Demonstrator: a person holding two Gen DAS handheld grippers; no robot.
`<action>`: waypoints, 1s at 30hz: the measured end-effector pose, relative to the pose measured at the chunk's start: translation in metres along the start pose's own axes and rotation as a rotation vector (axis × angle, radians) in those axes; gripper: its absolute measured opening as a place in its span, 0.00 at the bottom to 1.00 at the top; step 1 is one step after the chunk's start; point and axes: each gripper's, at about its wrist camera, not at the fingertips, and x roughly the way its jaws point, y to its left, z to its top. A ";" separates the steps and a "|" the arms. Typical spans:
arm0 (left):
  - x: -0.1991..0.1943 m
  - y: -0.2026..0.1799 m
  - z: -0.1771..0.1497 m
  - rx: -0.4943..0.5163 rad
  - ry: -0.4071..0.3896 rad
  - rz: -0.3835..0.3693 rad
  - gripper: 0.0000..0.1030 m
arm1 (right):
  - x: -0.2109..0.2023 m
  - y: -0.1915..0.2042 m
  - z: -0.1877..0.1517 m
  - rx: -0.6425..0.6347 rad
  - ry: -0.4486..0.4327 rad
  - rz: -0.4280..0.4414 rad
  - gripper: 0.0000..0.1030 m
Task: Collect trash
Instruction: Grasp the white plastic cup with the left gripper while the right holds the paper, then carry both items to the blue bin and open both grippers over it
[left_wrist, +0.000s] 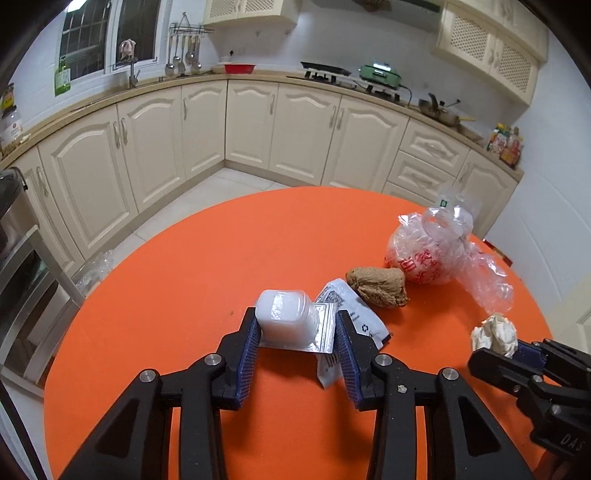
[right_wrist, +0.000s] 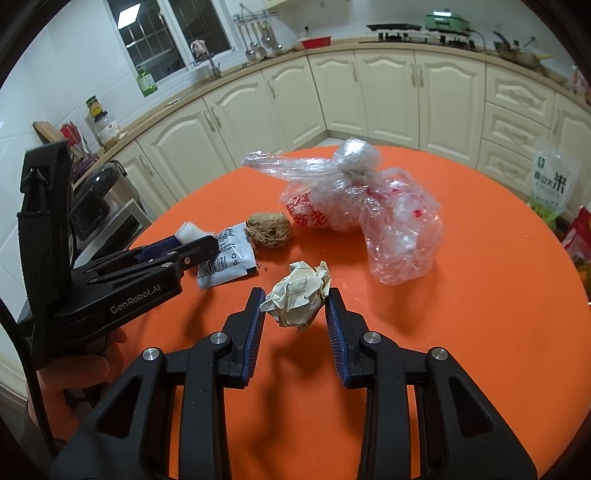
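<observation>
Orange round bench (left_wrist: 184, 295) carries all the trash; cream kitchen cabinets (left_wrist: 147, 147) wrap around behind it, well apart.

Largest item: crumpled clear plastic bag (right_wrist: 369, 206) with red print, far-right side of the bench, one loose flap trailing toward the near edge. Nothing gripping it.

Just beside the bag, on its left: brown fibrous lump (left_wrist: 376, 290), sitting on the bench and touching or nearly touching the bag.

White printed pouch (right_wrist: 225, 258) lies flat next to the lump, barcode end toward the camera. It sits partly under and beside the left tongs (left_wrist: 297, 332), so it crowds that grip.

Left tongs: closed in on a small translucent white tub (left_wrist: 284, 317) with a foil lid. Left pad is pressed on the tub side; right pad meets the foil lid edge, with the pouch right against it. Tub rests on the bench.

Right tongs (right_wrist: 295, 310): clamped on a crumpled ball of cream paper (right_wrist: 297, 297), both pads touching it. In the right wrist view the ball casts a shadow on the bench below it; cannot tell for sure if it's lifted clear.

A hand (right_wrist: 81, 373) holds the left gripper body at the left edge of the right wrist view.

A few dark crumbs (right_wrist: 263, 266) lie on the bench between pouch and paper ball.
</observation>
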 end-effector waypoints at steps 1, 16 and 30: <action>-0.004 0.002 -0.002 -0.002 -0.008 -0.002 0.35 | -0.003 0.000 -0.001 0.001 -0.002 -0.002 0.30; -0.144 -0.045 -0.103 0.053 -0.176 -0.027 0.35 | -0.098 0.002 -0.024 0.014 -0.132 0.000 0.30; -0.278 -0.147 -0.221 0.248 -0.277 -0.198 0.35 | -0.236 -0.049 -0.076 0.083 -0.313 -0.092 0.30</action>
